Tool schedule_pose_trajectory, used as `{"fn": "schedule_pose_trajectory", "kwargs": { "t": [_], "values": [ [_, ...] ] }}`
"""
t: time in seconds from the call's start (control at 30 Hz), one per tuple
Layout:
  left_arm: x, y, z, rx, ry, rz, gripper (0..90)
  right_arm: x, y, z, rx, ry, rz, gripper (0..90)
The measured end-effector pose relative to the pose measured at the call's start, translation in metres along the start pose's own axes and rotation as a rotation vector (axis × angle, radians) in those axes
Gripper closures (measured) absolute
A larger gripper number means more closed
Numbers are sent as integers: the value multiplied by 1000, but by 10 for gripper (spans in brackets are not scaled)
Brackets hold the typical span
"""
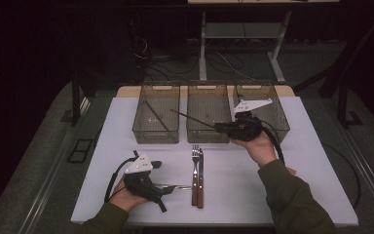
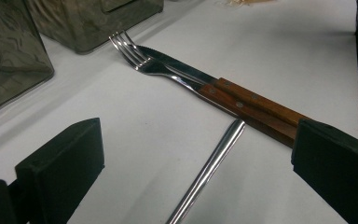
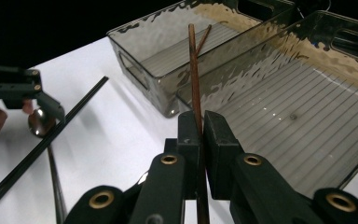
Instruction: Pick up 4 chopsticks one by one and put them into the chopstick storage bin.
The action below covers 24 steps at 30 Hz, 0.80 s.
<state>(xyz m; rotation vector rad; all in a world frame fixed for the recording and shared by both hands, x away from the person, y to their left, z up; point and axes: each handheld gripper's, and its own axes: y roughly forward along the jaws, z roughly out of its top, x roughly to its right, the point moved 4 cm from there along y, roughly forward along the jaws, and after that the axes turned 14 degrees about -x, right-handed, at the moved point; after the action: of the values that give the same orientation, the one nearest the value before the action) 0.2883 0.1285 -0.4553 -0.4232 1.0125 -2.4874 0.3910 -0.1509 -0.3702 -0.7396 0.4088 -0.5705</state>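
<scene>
Sorting cutlery into bins looks like the work in hand: the right gripper (image 1: 224, 127), jaws pressed together on a thin brown chopstick (image 1: 191, 118), holds it over the middle bin (image 1: 207, 134), its tip aimed toward ten o'clock at the left bin (image 1: 156, 135), where another chopstick (image 1: 155, 115) already lies. The left gripper (image 1: 168, 187), jaws spread, brackets a metal spoon handle (image 2: 208, 170) just at nine o'clock of the fork (image 1: 195, 170) and knife (image 1: 200, 175). Next, I judge, the right must carry its stick leftward over the left bin and release.

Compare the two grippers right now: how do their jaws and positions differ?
The right gripper is shut on a brown chopstick, held over the middle bin; the left gripper is open, low over the white table, jaws either side of a steel handle. Both are hand-held.
</scene>
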Motion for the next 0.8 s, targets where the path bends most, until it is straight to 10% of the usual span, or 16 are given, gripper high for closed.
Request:
{"fn": "schedule_pose_trajectory", "kwargs": {
  "t": [0.8],
  "values": [
    [-2, -2, 0, 15, -10, 1, 13, 10, 32, 57, -18, 60, -61, 853]
  ]
}}
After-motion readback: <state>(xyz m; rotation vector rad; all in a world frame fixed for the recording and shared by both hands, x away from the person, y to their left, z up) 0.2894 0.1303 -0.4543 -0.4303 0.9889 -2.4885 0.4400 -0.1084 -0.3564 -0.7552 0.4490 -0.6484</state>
